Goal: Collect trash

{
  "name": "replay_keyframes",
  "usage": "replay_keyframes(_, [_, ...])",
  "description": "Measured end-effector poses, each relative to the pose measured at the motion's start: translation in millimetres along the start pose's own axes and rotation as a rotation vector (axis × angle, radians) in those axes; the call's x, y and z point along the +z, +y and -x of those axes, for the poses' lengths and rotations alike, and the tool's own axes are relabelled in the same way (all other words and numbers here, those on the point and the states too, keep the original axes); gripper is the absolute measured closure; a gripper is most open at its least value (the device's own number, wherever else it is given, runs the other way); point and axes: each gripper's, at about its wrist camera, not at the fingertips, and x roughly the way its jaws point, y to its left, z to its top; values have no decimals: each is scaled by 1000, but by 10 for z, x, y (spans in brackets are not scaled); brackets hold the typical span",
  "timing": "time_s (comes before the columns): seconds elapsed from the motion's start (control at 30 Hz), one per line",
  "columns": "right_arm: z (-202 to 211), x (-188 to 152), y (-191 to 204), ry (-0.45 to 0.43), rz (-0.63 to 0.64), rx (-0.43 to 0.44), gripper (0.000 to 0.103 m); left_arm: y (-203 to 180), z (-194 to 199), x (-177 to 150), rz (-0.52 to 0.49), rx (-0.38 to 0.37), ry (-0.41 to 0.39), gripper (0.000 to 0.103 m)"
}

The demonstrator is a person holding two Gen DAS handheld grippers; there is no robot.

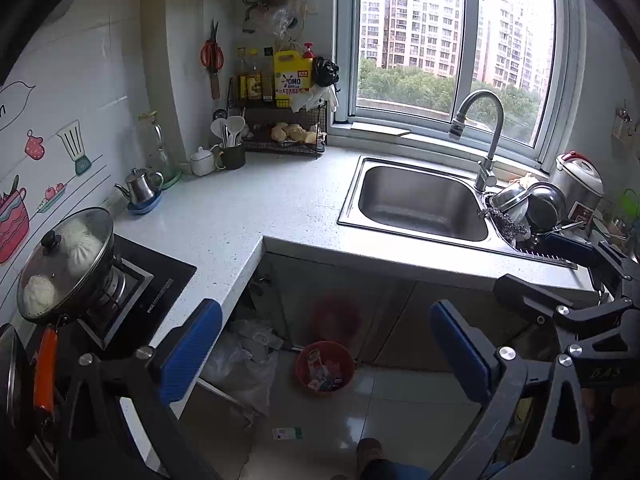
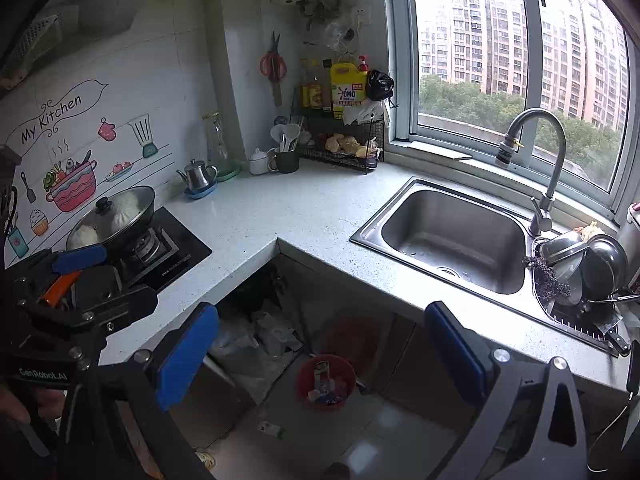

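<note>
Where floor gleams — round red bin (image 1: pixel 325 366)

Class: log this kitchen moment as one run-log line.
left claw: open, empty | right claw: open, empty | red trash bin: floor, holds wrappers | wrapper: floor, uncollected

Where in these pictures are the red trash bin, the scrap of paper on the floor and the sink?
red trash bin (image 1: pixel 325 366), left wrist view, on its rim.
scrap of paper (image 1: pixel 287 433), left wrist view, its middle.
sink (image 2: pixel 452 236), right wrist view, basin's inner wall.

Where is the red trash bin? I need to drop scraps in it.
Both views show the red trash bin on the floor below the counter corner, right of a clear plastic bag.
</note>
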Motion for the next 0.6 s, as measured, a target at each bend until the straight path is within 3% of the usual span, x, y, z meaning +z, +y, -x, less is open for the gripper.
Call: replay_keyframes(0.6, [156,-173,58,1,-11,-9,0,-68,163,-182,1,-1,-5,0])
